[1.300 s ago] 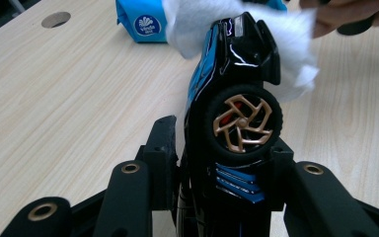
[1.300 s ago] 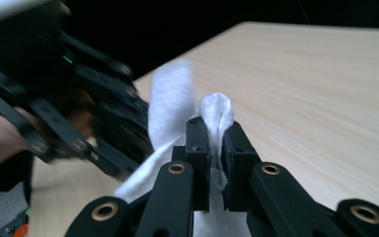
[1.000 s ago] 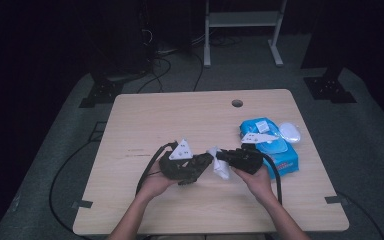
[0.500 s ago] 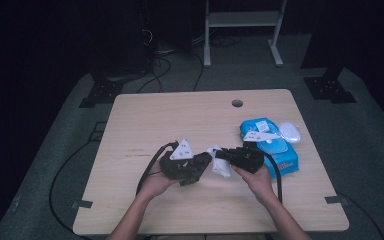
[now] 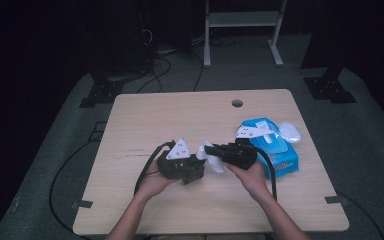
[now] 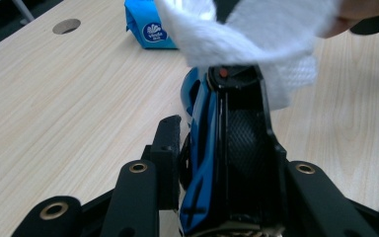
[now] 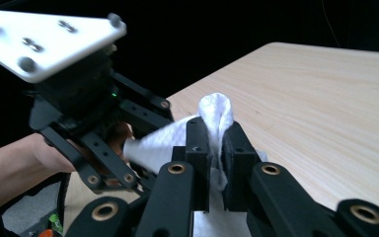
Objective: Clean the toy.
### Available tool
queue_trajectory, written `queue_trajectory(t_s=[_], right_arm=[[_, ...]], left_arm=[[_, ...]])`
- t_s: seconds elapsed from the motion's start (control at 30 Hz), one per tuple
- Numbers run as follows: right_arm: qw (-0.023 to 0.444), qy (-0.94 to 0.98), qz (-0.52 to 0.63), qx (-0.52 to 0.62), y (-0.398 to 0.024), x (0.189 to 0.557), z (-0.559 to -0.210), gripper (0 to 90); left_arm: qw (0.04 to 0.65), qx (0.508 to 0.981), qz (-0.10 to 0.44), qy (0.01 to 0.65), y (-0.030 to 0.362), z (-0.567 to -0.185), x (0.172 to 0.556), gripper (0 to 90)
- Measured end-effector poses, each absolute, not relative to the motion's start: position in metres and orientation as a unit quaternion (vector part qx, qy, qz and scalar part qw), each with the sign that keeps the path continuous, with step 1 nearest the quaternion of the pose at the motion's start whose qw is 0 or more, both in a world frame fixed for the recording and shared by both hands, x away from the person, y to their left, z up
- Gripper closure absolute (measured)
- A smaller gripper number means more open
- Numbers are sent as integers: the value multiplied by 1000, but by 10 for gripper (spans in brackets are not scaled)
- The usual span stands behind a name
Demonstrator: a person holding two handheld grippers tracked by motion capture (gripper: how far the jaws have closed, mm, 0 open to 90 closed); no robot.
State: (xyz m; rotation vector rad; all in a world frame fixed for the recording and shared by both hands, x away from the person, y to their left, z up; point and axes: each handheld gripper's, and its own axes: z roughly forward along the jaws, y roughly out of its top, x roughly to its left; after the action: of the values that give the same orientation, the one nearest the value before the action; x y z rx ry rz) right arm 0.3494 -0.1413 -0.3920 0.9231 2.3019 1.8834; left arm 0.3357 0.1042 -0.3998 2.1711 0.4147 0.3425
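1. Nearest us, the left gripper [image 6: 212, 111] is closed on a slim blue-and-black object [image 6: 201, 148]. It stands on edge between the jaws with its far end poking out past them.
2. Just beyond, the right gripper [image 7: 216, 129] has its jaws pinched tight on a white wipe [image 7: 216, 106]. A fold sticks up above the tips and the rest trails down and to the side.
3. In the left gripper view, the wipe drapes over the far end of the object and touches it. From above, the two grippers meet nose to nose over the near middle of the table [image 5: 180, 115], each held in one hand.
4. We judge the step in hand to be cleaning: the object is held firm while the wipe is brought onto its tip.
5. The next move calls for a steady left grip. The right gripper should draw the wipe along the exposed end with light pressure, without letting the cloth slip from the jaws or snag on the left jaw tips.
6. Farther right, the blue wipes pack [image 5: 280, 157] lies flat with its lid flipped open, well apart from the work.
7. Farthest, a round hole [image 5: 237, 103] sits near the table's back edge.
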Motion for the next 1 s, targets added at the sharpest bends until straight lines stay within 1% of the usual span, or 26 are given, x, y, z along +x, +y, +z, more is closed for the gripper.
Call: queue_trajectory(t_s=[0.17, 0.5, 0.63, 0.9, 1.0], right_arm=[[4, 741, 599, 303, -139, 351, -402, 833], [-11, 749, 591, 299, -121, 351, -411, 833], [-17, 743, 601, 293, -117, 352, -406, 833], [-13, 740, 614, 275, -109, 350, -384, 833], [-9, 740, 612, 278, -111, 351, -389, 833]], left_arm=[[437, 872, 142, 168, 111, -399, 334, 634], [440, 867, 150, 179, 129, -401, 327, 633], [446, 863, 150, 182, 133, -402, 326, 633], [454, 859, 149, 183, 127, -403, 329, 635], [455, 859, 146, 183, 125, -403, 330, 636]])
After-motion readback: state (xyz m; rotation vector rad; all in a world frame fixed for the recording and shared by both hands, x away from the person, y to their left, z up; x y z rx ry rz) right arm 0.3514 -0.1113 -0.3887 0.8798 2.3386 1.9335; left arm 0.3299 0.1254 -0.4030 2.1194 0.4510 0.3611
